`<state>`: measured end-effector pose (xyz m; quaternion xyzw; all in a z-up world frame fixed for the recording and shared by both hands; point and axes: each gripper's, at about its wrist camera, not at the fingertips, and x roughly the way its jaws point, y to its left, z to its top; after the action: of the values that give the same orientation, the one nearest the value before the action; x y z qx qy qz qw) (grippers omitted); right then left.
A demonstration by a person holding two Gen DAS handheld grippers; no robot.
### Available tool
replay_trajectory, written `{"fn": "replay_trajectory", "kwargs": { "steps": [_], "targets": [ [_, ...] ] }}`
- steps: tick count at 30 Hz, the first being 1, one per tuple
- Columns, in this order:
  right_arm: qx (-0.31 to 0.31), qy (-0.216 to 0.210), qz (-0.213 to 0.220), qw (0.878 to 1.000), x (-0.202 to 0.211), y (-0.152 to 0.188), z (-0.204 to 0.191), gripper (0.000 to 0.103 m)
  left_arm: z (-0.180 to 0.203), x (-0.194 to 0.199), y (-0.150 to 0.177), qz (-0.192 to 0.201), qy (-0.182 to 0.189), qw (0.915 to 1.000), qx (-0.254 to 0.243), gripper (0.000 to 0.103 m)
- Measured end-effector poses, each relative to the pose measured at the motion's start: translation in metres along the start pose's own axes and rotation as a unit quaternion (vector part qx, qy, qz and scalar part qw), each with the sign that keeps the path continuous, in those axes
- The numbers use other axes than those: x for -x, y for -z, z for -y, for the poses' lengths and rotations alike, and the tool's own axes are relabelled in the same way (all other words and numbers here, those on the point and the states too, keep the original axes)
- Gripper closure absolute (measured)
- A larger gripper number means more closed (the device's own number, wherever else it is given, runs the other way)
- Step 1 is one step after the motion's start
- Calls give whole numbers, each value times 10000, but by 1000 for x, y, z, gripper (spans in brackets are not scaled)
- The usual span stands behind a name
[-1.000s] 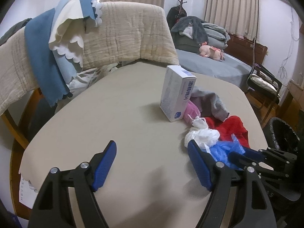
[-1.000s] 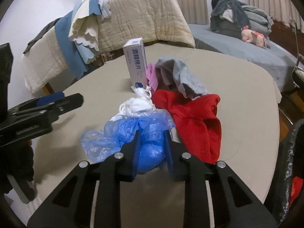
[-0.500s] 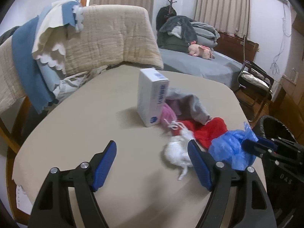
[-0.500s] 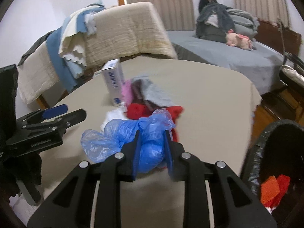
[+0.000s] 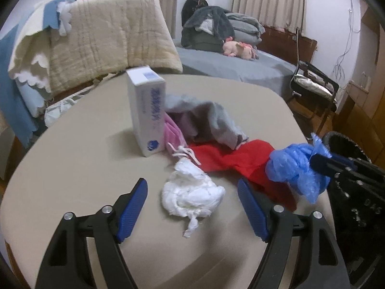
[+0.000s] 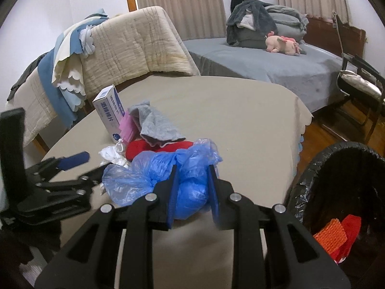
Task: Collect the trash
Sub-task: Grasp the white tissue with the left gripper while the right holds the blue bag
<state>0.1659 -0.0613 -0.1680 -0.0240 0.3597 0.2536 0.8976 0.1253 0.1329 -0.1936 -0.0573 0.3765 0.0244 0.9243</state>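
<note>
A crumpled blue plastic bag [image 6: 166, 180] is bulging between the right claw [image 6: 192, 192], which is gripping it. The left claw [image 5: 192, 207] is gaping open around a white wad [image 5: 192, 192] near the box [image 5: 148, 110].

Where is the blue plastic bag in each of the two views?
Left wrist view: the blue plastic bag is at the right, beyond the red cloth.
Right wrist view: low centre, clamped in the right tool.
Shared landmark: the upright white box, left of the cloth pile.

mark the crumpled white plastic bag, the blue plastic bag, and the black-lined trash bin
crumpled white plastic bag [image 5: 192, 195], left wrist view, centre of the wad.
blue plastic bag [image 6: 190, 192], right wrist view, bulge between the fingers.
black-lined trash bin [image 6: 310, 180], right wrist view, near-left rim.
</note>
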Motion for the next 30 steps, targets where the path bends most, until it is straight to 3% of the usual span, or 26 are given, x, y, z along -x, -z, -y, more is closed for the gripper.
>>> {"fn": "replay_trajectory", "kwargs": {
  "steps": [3,5,11,30],
  "targets": [
    [50,-11,2,10000,0,-1,-1,80,1,-11,0,-133,-7,9999,35,27],
    [50,-31,6,10000,1,-2,-1,80,1,-15,0,-181,30,9998,67,50],
    [80,-88,58,9999,6,-3,-4,80,1,-6,0,-134,82,9999,21,64],
    [118,-212,616,9978,65,-25,-13,80,16,80,-27,672,102,9977,-74,65]
  ]
}}
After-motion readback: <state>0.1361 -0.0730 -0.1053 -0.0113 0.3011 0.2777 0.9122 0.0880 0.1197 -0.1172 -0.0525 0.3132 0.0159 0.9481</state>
